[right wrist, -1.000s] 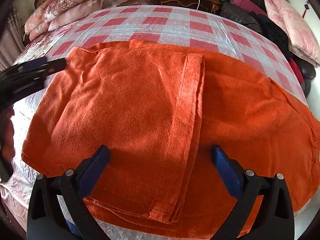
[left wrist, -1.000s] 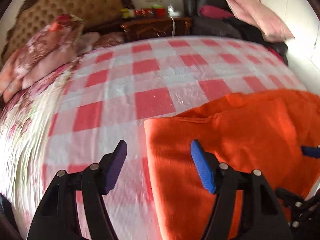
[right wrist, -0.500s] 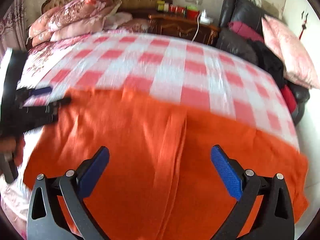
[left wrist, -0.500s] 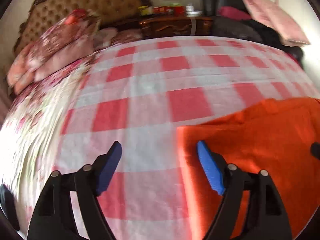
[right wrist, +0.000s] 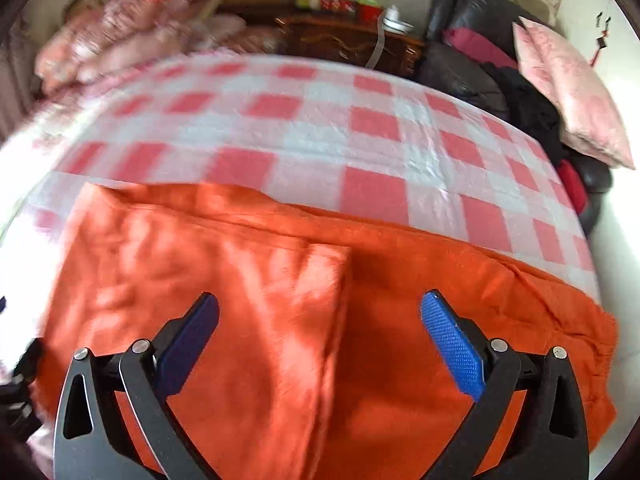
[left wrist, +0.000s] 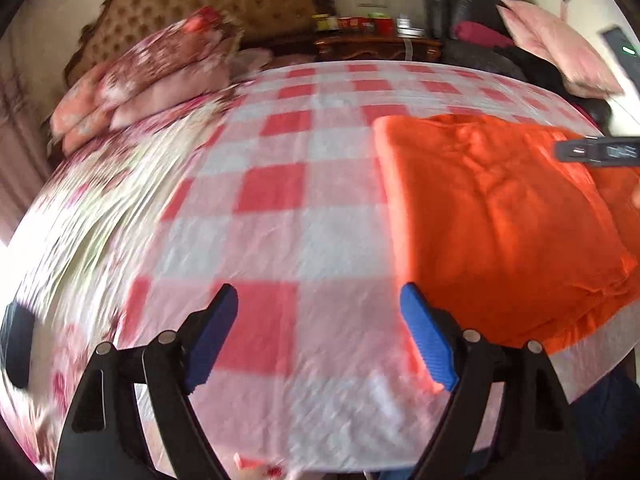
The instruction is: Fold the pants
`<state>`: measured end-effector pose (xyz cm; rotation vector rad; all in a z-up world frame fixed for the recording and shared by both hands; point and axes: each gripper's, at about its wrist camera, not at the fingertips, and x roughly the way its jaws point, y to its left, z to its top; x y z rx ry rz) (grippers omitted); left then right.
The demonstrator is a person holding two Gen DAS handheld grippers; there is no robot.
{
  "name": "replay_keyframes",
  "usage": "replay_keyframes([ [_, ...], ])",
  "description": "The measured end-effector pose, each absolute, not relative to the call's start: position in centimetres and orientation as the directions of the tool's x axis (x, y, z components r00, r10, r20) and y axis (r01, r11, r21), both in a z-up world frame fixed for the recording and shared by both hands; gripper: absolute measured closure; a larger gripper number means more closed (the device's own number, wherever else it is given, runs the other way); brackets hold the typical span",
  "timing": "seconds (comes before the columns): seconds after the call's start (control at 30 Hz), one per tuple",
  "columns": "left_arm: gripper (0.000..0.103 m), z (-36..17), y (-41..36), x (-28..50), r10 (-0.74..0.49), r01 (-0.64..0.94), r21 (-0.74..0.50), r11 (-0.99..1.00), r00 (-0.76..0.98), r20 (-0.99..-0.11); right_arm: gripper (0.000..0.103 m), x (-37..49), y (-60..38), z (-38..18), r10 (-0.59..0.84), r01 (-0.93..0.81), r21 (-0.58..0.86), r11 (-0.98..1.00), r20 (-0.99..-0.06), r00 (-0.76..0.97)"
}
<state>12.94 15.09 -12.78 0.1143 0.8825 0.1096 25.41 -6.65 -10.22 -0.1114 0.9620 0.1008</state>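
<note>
A: Where are the orange pants (right wrist: 280, 320) lying?

B: On the bed (left wrist: 304, 216), flat on its red-and-white checked cover, at the near edge. In the right wrist view they fill the lower half of the frame; in the left wrist view they sit to the right, with bare checks to their left.

A: Which way do they run?

B: Their long axis goes side to side across the right wrist view, along the near edge of the bed, not toward the headboard (left wrist: 224, 4). One part is laid back over the rest, so the left portion is doubled; its free edge (right wrist: 340, 280) runs from far to near, close to the middle of the cloth. The single layer stretches on to the right, where the fabric bunches at the bed's edge.

A: The left claw (left wrist: 320, 320)?

B: Released, jaws wide apart, nothing between the blue pads. It hangs above bare cover, with the pants' left edge just by its right finger.

A: And the right claw (right wrist: 320, 328)?

B: Also released and empty, spread over the pants, straddling that folded edge. The frames are blurred, so I cannot tell whether the pads touch the cloth.

A: Anything beyond?

B: Floral pillows (left wrist: 152, 72) by the headboard, and a wooden nightstand (right wrist: 348, 40) with small containers on it.
</note>
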Motion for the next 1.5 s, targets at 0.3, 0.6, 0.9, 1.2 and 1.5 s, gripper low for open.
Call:
replay_keyframes([
  [0.3, 0.020, -10.0, 15.4, 9.1, 0.062, -0.048, 0.041, 0.998, 0.704, -0.707, 0.006, 20.6, -2.2, -10.1, 0.129, -0.291, -0.041, 0.956, -0.829, 0.544],
  [0.6, 0.018, -12.8, 10.4, 11.2, 0.017, 0.028, 0.045, 0.999, 0.643, -0.766, 0.005, 19.9, -1.5, -13.0, 0.091, -0.271, -0.052, 0.961, -0.869, 0.487],
  [0.9, 0.002, -13.3, 11.9, 11.9, 0.013, -0.051, -0.021, 0.998, 0.588, -0.809, 0.005, 19.4, -1.8, -13.1, 0.105, -0.271, -0.037, 0.962, -0.865, 0.491],
  [1.2, 0.002, -13.2, 12.2, 12.0, 0.000, -0.069, -0.052, 0.996, 0.609, -0.793, 0.004, 19.5, -1.8, -13.1, 0.109, -0.275, -0.037, 0.961, -0.863, 0.494],
  [1.5, 0.015, -11.2, 10.3, 11.1, 0.064, -0.024, 0.064, 0.998, 0.646, -0.760, 0.005, 19.4, -2.2, -12.7, 0.117, -0.256, -0.014, 0.967, -0.863, 0.491],
])
